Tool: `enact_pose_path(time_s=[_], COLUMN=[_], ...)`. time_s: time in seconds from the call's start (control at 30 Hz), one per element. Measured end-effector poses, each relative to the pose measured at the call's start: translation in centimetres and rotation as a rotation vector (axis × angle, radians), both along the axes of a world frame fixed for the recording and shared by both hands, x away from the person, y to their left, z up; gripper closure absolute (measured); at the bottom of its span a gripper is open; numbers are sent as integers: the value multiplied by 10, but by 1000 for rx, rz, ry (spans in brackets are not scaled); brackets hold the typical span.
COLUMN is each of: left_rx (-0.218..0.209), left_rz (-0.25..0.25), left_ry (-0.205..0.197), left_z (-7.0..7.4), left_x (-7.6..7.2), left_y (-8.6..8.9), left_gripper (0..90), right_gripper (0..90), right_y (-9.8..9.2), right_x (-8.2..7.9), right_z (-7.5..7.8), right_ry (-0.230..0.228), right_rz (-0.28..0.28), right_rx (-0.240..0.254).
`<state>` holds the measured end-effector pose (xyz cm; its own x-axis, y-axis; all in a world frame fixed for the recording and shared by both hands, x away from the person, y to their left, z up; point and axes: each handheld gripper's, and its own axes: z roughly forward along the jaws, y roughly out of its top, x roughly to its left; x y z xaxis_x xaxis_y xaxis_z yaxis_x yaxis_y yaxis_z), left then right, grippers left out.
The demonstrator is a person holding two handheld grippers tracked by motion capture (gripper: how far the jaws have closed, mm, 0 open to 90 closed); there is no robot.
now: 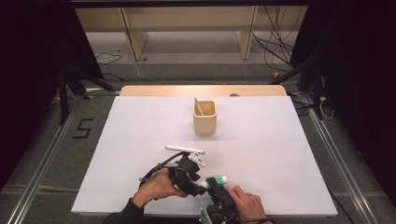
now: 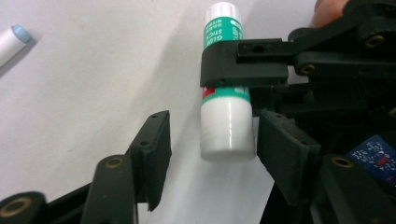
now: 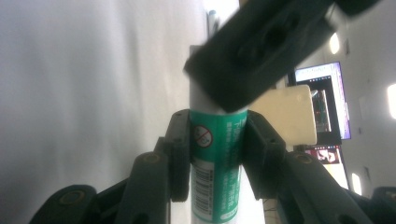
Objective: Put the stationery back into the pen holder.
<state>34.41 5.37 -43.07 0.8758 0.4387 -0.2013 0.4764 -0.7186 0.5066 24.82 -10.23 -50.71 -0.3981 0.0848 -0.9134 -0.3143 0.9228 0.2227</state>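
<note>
A black jaw hides the middle of the green-and-white glue stick (image 2: 227,119); the white marker (image 2: 10,43) is cut off.

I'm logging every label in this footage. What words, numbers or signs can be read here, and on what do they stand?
"GLUE STICK": on the green band of the glue stick, which the right tongs clamp.
"5": black marking on the floor left of the table.
Round red prohibition sign, no words: on the stick's green label, right gripper view.
Barcode digits and fine print on the label: too blurred to read.
Distant screens: unreadable.
</note>
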Motion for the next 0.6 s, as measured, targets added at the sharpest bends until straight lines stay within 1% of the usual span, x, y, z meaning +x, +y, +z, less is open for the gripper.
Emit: enact_pose_path(time_s=[0.03,0.07,0.13,0.17,0.2,0.23,0.27,0.33,0.37,0.4,0.47,0.5,0.53,0.6], left_rx=[1,0,-18,-27,-30,-30,-31,-38,-51,-61,-100,-111,-126,-145], left_rz=[5,0,8,12,17,24,37,54,70,78,87,95,114,130], left_ry=[-2,1,-3,-7,-12,-23,-33,-44,-54,-65,-84,-93,-110,-134], left_z=[1,2,4,4,4,3,3,3,2,3,3,2,2,1], left_x=[0,0,0,0,0,1,1,2,2,2,3,3,3,3], left_y=[2,3,7,9,10,12,14,18,20,22,29,32,36,42], left_gripper=[422,410,385,375,362,351,332,306,292,276,263,258,251,245], right_gripper=[659,659,659,659,659,659,659,659,659,659,659,659,659,659], right_y=[-1,-3,-7,-9,-11,-13,-16,-20,-21,-24,-29,-31,-33,-39], right_x=[1,2,5,6,8,10,12,15,16,18,22,25,26,32], right_z=[0,1,2,2,2,3,3,5,6,7,11,13,14,18], right_ry=[4,3,6,9,8,5,13,19,20,25,39,40,47,63], right_rz=[-15,-20,-34,-38,-43,-37,-51,-66,-66,-76,-88,-87,-101,-116], right_rx=[12,12,27,42,45,37,55,69,72,91,115,119,138,167])
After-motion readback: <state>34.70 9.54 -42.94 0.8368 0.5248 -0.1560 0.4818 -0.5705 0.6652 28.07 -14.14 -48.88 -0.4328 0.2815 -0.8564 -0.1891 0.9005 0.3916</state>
